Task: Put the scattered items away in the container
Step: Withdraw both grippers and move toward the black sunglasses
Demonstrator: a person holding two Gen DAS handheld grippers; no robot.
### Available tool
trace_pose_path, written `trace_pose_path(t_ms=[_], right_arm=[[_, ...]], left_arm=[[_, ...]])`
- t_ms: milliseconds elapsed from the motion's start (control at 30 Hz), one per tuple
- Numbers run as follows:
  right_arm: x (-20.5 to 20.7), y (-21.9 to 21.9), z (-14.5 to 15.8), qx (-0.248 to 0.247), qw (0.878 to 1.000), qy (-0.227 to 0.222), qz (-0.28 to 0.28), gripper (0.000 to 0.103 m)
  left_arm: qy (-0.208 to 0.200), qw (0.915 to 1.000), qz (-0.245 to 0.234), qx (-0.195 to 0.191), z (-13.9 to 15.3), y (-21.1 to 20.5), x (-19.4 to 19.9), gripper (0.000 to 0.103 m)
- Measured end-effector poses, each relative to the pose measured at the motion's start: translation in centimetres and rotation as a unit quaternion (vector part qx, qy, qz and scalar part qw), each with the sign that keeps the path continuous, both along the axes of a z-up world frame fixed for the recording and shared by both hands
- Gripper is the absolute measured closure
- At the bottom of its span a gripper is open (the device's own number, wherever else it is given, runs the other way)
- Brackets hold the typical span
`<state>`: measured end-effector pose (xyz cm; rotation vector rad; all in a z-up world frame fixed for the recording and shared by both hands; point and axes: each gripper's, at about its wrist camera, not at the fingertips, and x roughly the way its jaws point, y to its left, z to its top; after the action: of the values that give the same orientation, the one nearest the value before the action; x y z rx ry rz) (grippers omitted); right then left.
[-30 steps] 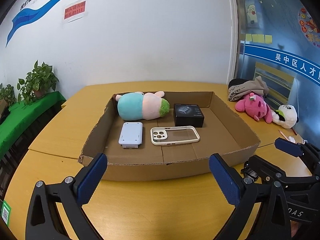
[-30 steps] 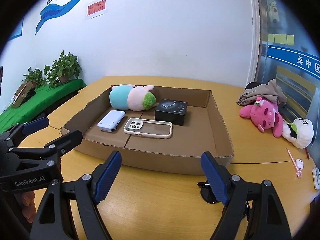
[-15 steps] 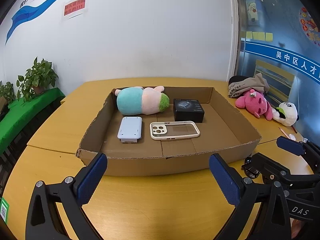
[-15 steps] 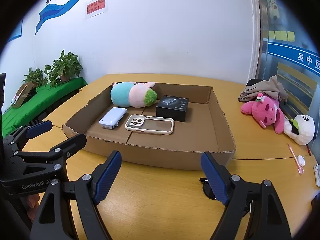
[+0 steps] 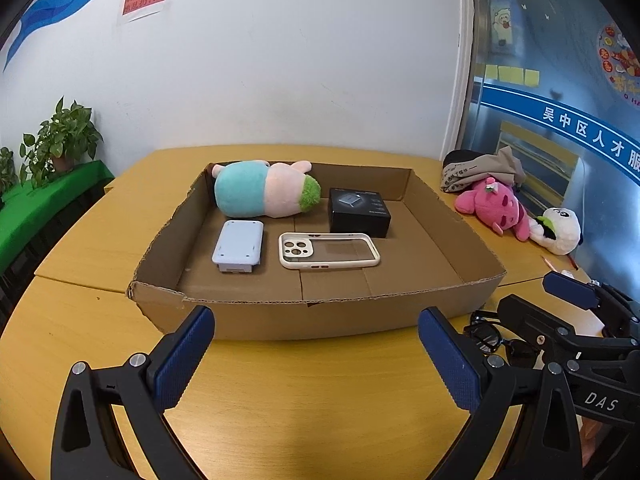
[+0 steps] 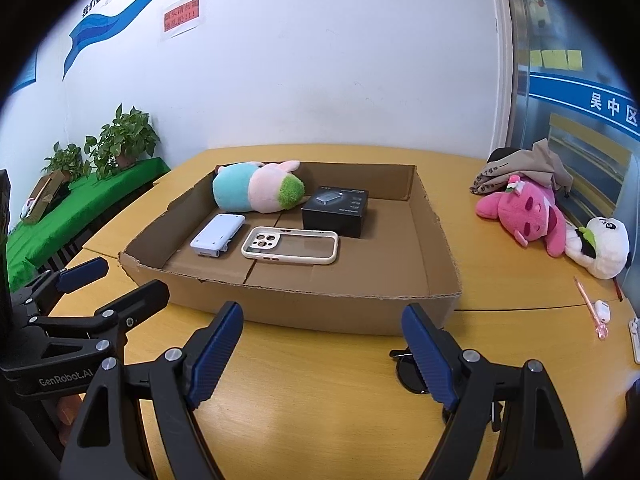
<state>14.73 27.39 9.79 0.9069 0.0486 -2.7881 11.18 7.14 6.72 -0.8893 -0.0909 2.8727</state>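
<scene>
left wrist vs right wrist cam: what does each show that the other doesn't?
Left wrist only: the sunglasses' two-lens frame, seen beside the right gripper.

Right wrist only: a pink pen, a small white item by it, and a box on the green shelf.

Both: cardboard tray holding the plush toy, black box, phone case and white device; pink plush and panda plush outside it.
</scene>
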Motion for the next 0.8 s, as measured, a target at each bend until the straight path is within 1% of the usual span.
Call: trace_pose_path(t_ms=[167,267,367,467,567,633,700,767,800], right_arm=[[-0.1,0.0,-0.1,-0.002,1.000,-0.001,0.002,0.022],[-0.2,0.0,-0.3,-0.003,1.000,-0.004,0.004,0.022],[-0.4,0.4,-0.7,-0.018,1.000,-0.013,0.012,0.022],[-1.1,2.2,-1.5,-0.030,0.999,-0.032,0.008,0.022],[-1.4,5.4,-2.4,-0.014,0.999,-0.043,-0.012,0.022],[-1.8,7.8,-3.5,0.004,0.998,-0.061,-0.026,0.022],[-2.3,10.4,-5.4,0.033,0.994,-0.096,-0.030,0.022],[-2.7,11.8,-7.2,0.053,0.990,-0.129,-0.020,0.022],[-3.0,12.5,-8.1,0.050,0.987,-0.149,-0.011,0.022]], left_arm=[[0.002,1.0000,0.006,-0.005,0.2,-0.2,-0.2,0.000],[-0.001,1.0000,0.006,0.001,0.1,-0.4,-0.1,0.000],[-0.014,0.9997,-0.006,0.017,-0.5,-0.2,-0.2,0.000],[-0.036,0.9987,-0.025,0.027,-1.6,0.6,-0.4,0.000],[-0.060,0.9971,-0.038,0.028,-2.8,1.3,-0.6,0.000],[-0.081,0.9951,-0.045,0.035,-3.8,1.8,-0.8,0.000],[-0.100,0.9928,-0.053,0.041,-4.7,2.3,-1.1,0.000],[-0.114,0.9909,-0.058,0.043,-5.5,3.0,-1.2,0.000],[-0.120,0.9898,-0.062,0.045,-5.9,3.3,-1.3,0.000]])
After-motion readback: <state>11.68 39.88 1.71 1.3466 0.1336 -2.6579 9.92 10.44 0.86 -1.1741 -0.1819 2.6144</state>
